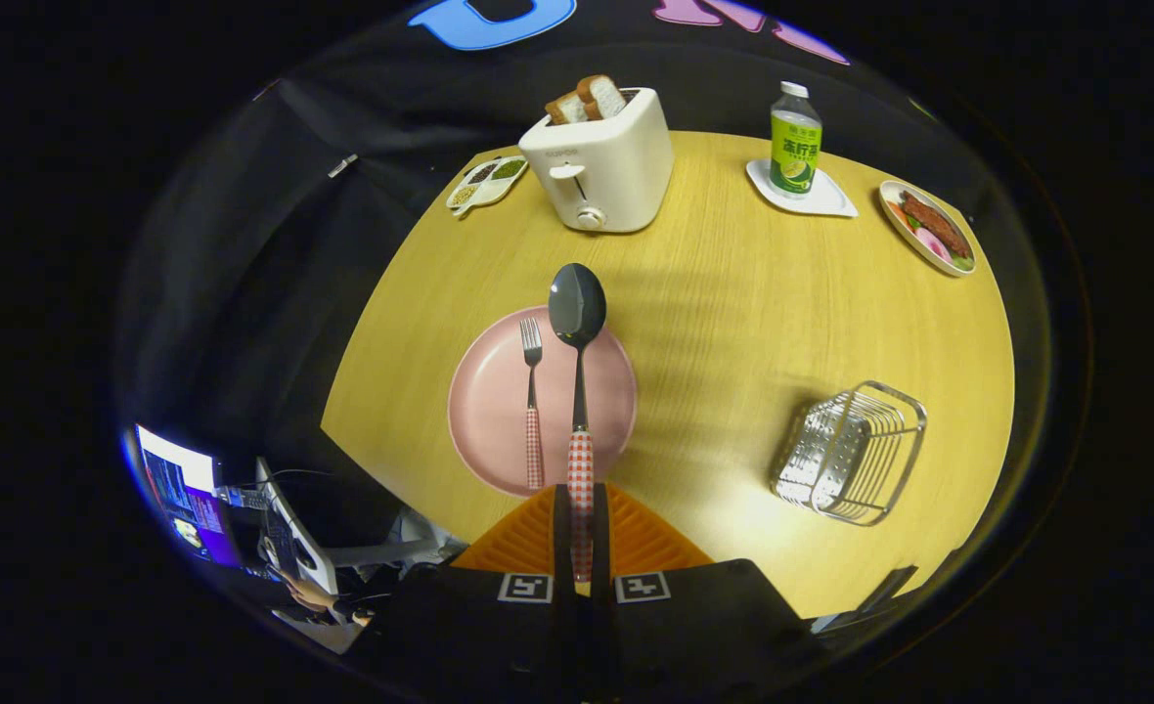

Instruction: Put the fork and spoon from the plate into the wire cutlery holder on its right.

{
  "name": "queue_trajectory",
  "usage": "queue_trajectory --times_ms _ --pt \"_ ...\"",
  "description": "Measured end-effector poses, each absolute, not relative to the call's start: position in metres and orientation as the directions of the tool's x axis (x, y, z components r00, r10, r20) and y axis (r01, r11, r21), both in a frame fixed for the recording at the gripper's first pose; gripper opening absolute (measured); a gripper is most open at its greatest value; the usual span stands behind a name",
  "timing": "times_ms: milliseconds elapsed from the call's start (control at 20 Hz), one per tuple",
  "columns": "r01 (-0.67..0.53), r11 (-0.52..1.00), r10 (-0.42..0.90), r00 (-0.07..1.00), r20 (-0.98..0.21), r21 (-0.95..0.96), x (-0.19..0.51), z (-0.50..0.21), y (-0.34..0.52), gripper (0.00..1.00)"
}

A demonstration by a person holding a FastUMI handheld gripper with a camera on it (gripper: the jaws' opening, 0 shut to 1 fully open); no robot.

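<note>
1. Far left, off the worktop [733, 323], low down: a lit screen [181, 489] and a white stand with cables; a person's hand [308, 592] lies beside them.
2. Far-left edge of the round, wood-grain worktop: a small white divided dish [484, 183] with dark, green and pale fillings.
3. Right of it, far centre: a glossy cream toaster [601, 161], boxy with rounded corners, lever and knob facing near, two bread slices [585, 100] standing out of its top.
4. Near centre-left: a round pink plate [499, 411], matte, shallow rim. The fork [533, 411] lies on it, metal tines pointing far, red-and-white checked handle pointing near.
5. Just right of the fork: the spoon [577, 323], dark polished metal bowl, slim neck, same checked handle. Its bowl reaches over the plate's far rim; it seems lifted off the plate, though this is hard to judge.
6. The tool [581, 548]: fingers pressed nearly together, pinching the spoon's checked handle between them, ribbed pads on either side.
7. Far right of centre: a plastic bottle [795, 139], green label, white cap, upright on a white squarish saucer [821, 200].
8. Near right, well apart from the plate: the wire cutlery holder [849, 452], shiny metal rods with a perforated panel, nothing visible inside.
9. Far right edge: an oval plate of food [927, 240], with brown meat strips and pink and green pieces.
</note>
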State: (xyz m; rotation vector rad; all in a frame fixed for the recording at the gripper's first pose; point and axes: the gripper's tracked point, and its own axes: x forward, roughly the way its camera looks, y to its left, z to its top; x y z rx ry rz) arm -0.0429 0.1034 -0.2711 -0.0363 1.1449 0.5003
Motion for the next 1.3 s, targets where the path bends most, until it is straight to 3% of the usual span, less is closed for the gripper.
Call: queue_trajectory --times_ms 700,1300 --pt "-0.419 0.902 0.158 0.094 -0.983 0.105 -0.056 -0.227 -0.067 0.08" --pt "-0.326 0.936 0.085 -0.156 -0.984 0.132 -0.038 -0.254 -0.083 0.08"
